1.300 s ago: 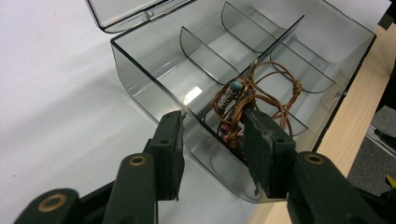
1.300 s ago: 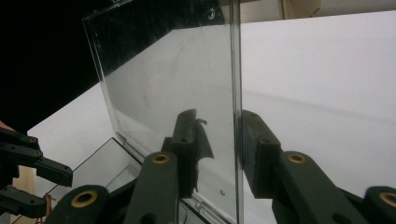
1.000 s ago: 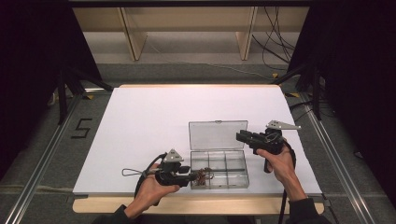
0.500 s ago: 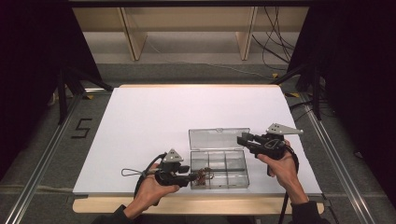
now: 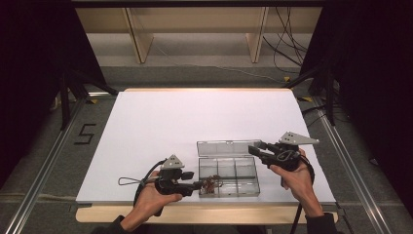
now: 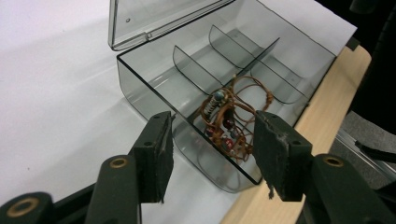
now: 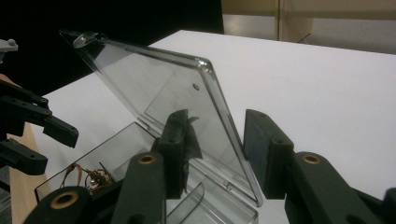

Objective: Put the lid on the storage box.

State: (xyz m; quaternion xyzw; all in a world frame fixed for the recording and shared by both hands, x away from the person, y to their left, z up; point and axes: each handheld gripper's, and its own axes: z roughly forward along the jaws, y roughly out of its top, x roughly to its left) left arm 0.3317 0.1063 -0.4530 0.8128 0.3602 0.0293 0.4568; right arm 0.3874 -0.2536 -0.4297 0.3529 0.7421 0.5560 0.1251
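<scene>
From above, the clear box (image 5: 229, 170) is sitting near the front edge of the white surface (image 5: 195, 122). The left hand-held gripper (image 6: 210, 154) has just been opening, wide apart in front of the wire bracelet (image 6: 231, 123) lying in the box's end compartment. The right hand-held gripper (image 7: 215, 149) is standing around the raised lid (image 7: 159, 93), with a gap on one side.

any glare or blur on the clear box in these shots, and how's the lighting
High view: table brightly lit, surroundings dark, clear box small but sharp. Left gripper view: crisp, wire bracelet distinct. Right gripper view: raised lid shows pale sheen and smudges; near jaws soft.
</scene>
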